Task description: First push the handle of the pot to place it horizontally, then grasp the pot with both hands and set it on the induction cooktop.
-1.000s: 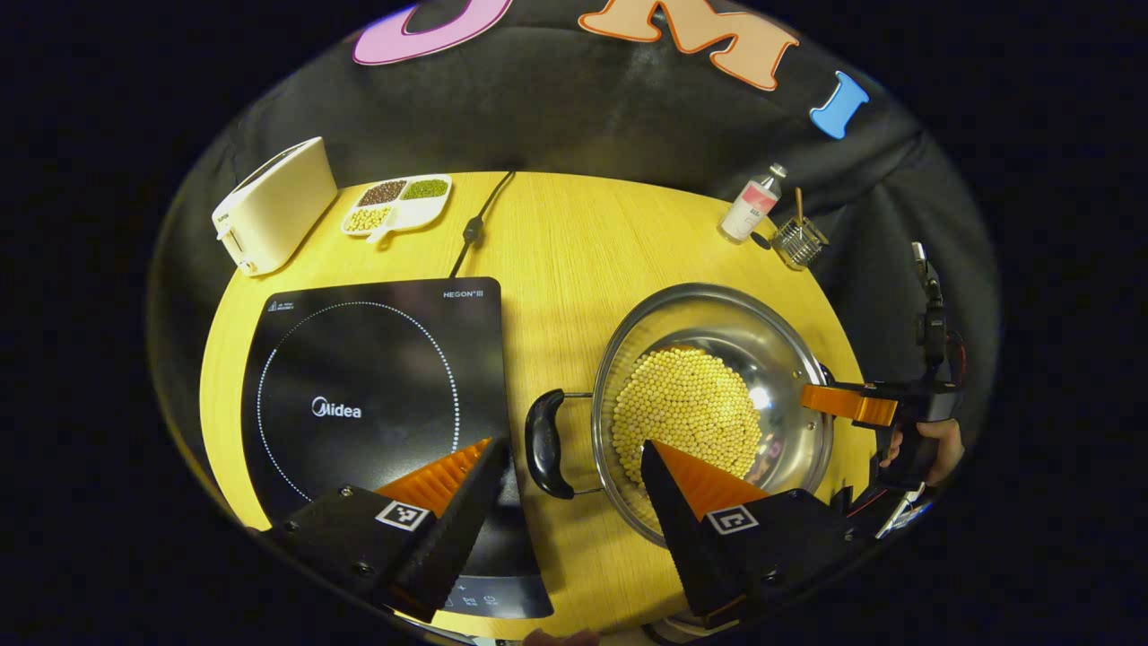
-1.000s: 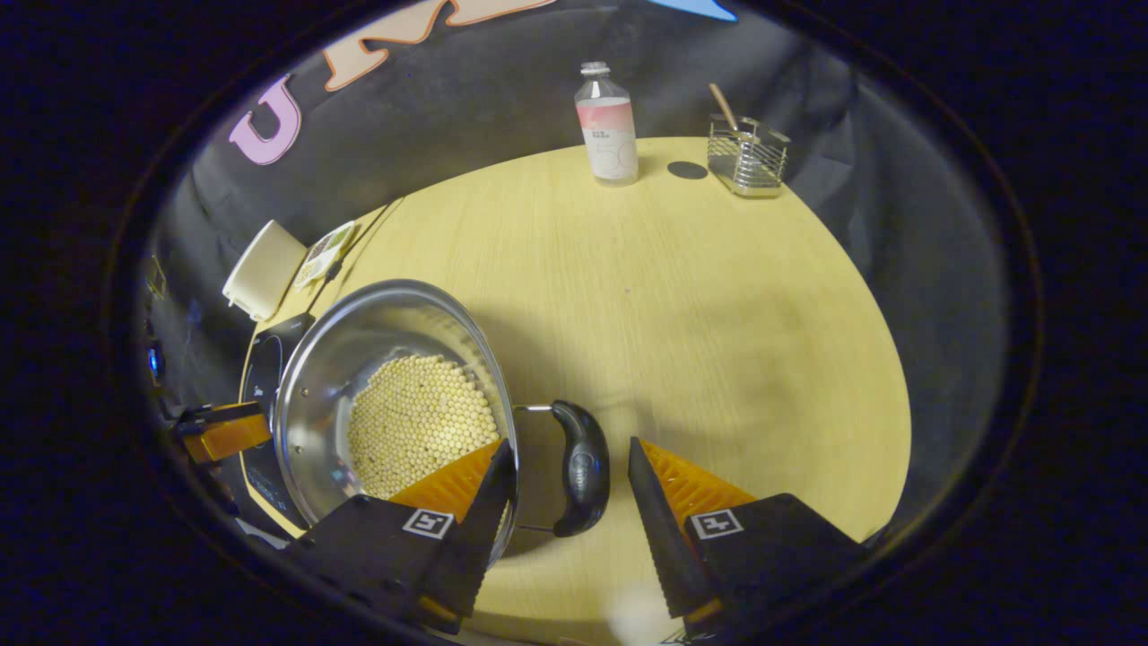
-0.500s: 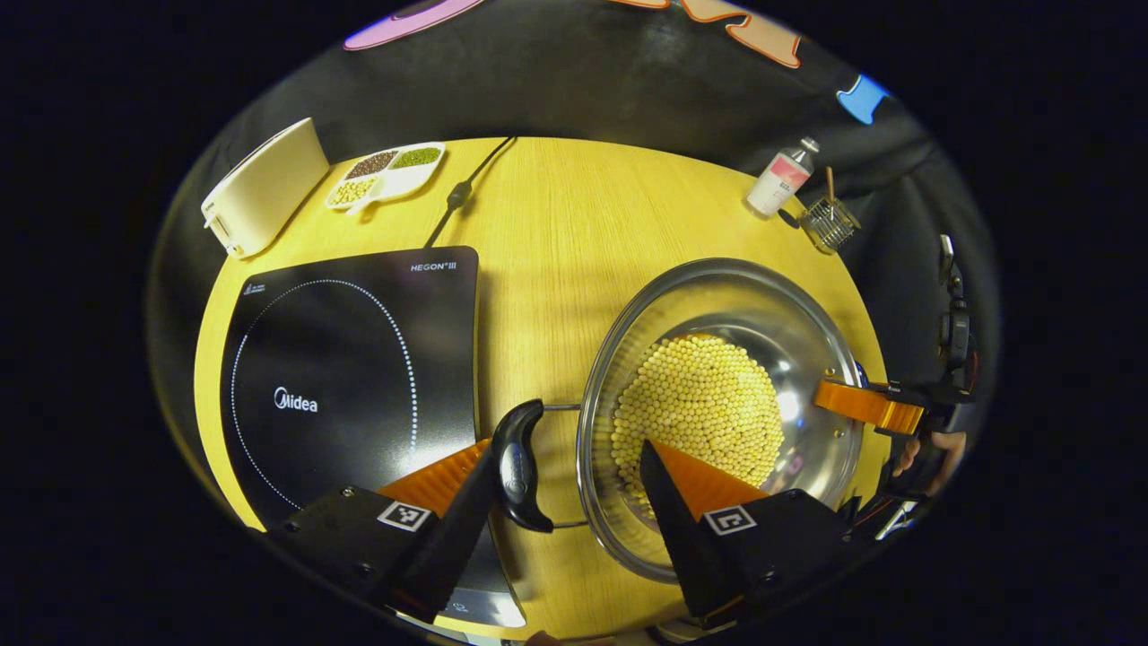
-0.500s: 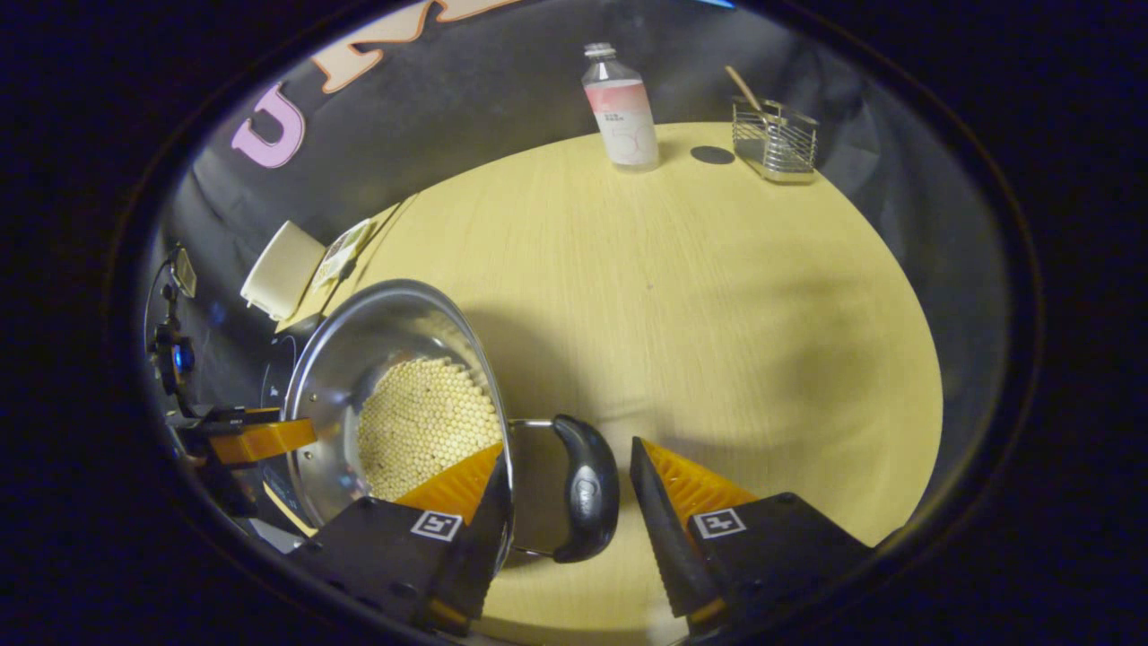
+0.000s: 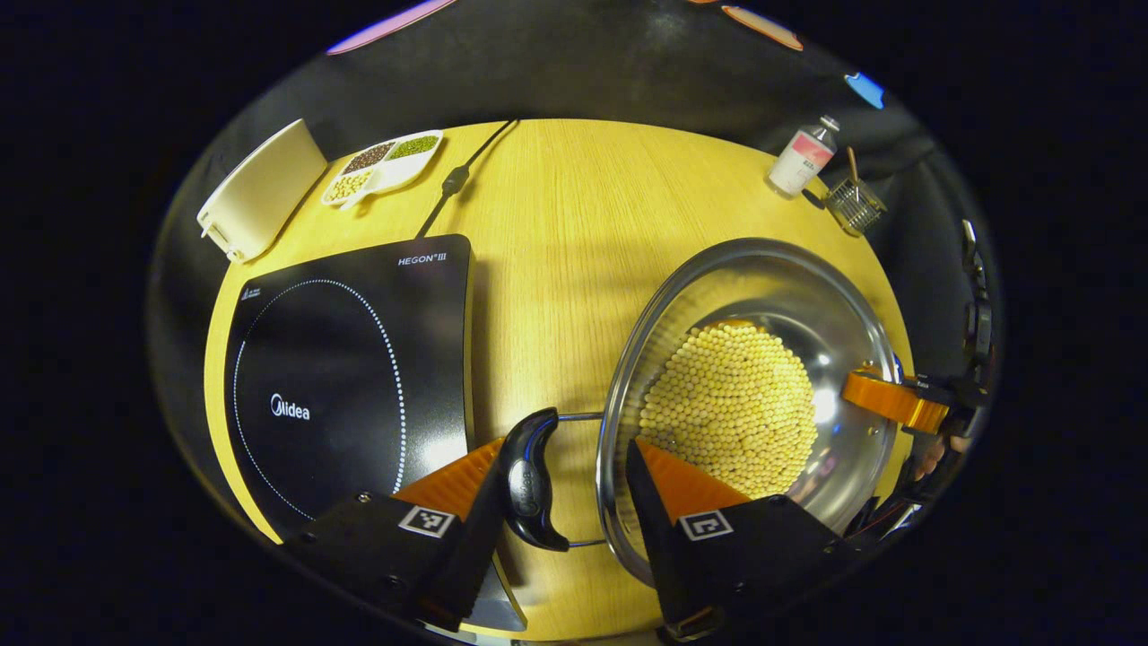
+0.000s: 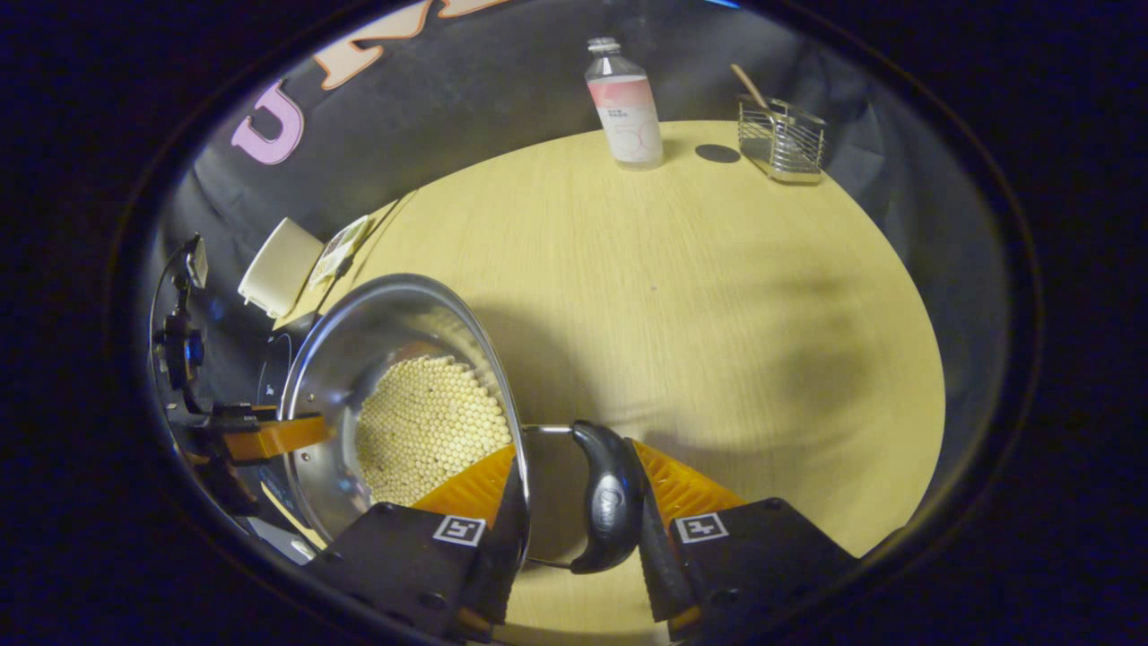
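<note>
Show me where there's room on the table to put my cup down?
The widest bare patch of table lies between the pot, the bottle and the wire basket. A narrower strip runs between the cooktop and the pot. It is crowded by the toaster and the bean dish.

My fingers (image 5: pixel 453 489) are ribbed wedges on black screwed mounts (image 5: pixel 386 547), each mount bearing a square black-and-white marker (image 5: pixel 425 521).

Silver pot (image 5: pixel 762 269) — pale yellow beans (image 5: pixel 731 395), black handle (image 5: pixel 531 484); black cooktop (image 5: pixel 350 359), white dotted ring; yellow table (image 5: pixel 574 206)
</note>
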The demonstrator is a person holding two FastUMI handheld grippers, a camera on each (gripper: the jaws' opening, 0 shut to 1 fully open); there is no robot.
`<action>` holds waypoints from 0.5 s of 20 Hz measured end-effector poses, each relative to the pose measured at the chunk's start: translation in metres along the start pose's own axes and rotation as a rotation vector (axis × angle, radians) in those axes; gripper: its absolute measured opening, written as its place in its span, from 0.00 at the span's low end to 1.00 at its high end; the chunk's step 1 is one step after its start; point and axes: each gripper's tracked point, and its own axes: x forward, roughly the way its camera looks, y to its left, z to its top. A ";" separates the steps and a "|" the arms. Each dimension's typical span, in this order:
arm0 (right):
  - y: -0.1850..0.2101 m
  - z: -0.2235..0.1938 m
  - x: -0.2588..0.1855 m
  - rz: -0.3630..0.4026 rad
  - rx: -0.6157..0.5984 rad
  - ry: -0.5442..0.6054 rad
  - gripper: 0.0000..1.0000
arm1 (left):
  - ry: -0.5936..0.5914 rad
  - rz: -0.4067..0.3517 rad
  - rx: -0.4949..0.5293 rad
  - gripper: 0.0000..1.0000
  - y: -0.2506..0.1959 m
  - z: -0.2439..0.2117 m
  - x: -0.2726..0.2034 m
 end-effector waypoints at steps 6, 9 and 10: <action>-0.001 -0.003 -0.003 -0.004 0.017 0.019 0.48 | 0.005 -0.008 -0.007 0.67 -0.002 -0.001 -0.003; -0.002 -0.006 -0.013 0.001 0.023 0.023 0.54 | -0.006 -0.022 -0.017 0.65 -0.007 -0.002 -0.013; 0.000 -0.004 -0.016 0.002 0.025 0.018 0.54 | -0.014 -0.018 -0.008 0.65 -0.006 -0.001 -0.017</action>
